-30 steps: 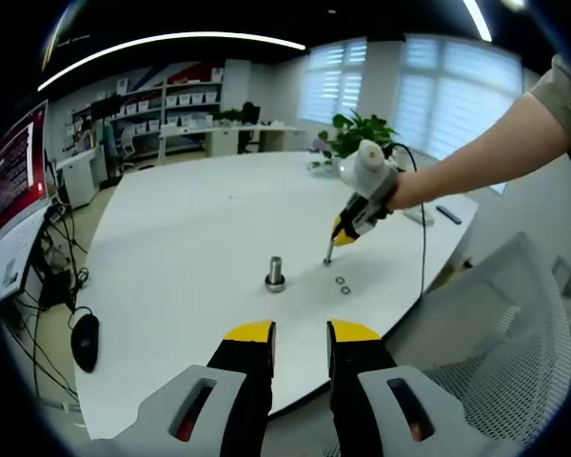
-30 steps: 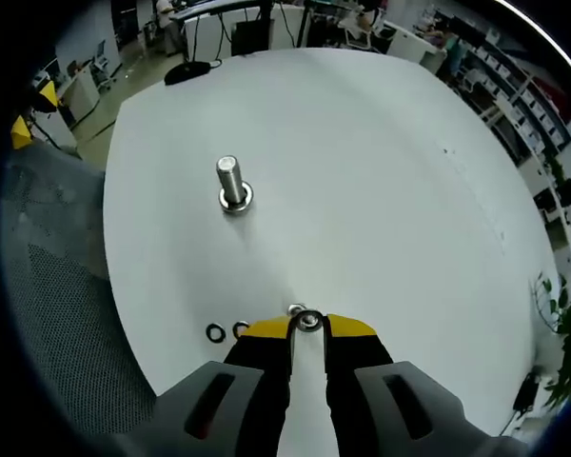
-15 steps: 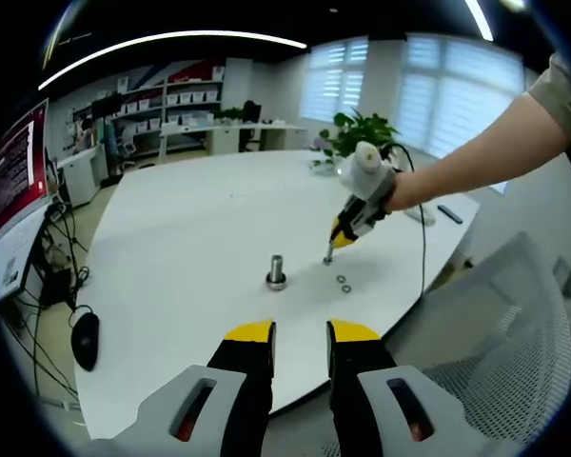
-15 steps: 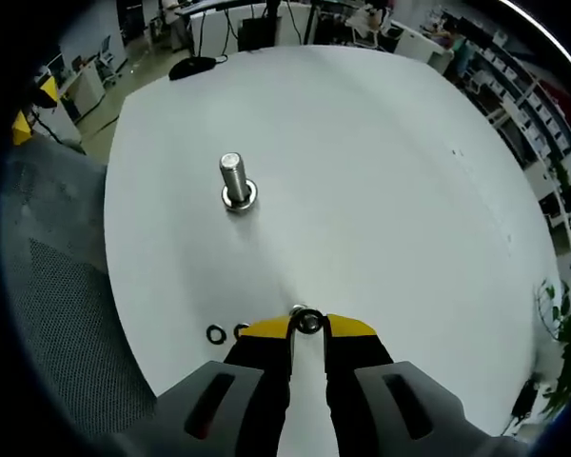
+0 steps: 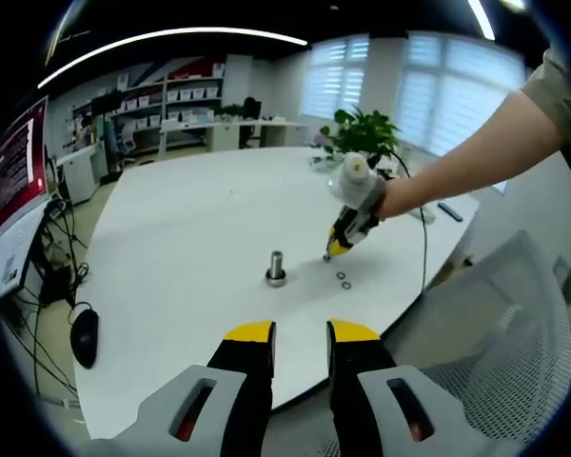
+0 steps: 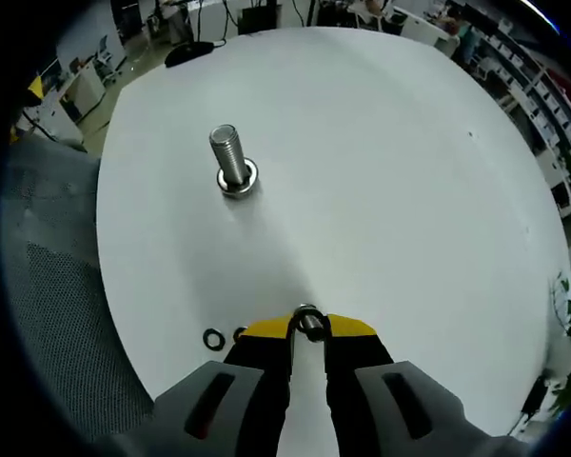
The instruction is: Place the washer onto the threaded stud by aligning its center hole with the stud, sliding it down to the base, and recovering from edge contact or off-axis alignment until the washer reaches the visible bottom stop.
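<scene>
The right gripper [image 6: 307, 328] pinches a washer [image 6: 307, 320] at its jaw tips, ready to carry to the threaded stud [image 6: 230, 164], while the left gripper [image 5: 300, 335] waits back, jaws slightly parted and empty

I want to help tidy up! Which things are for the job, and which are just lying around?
For the job:
washer in the right tongs
threaded stud

Just lying around:
two spare washers
computer mouse
potted plant

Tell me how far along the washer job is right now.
Done: the right gripper has a washer pinched at its tips, above the table. The threaded stud stands apart, nothing threaded yet. Left: carry, align, slide down. Two spare washers lie nearby.
</scene>
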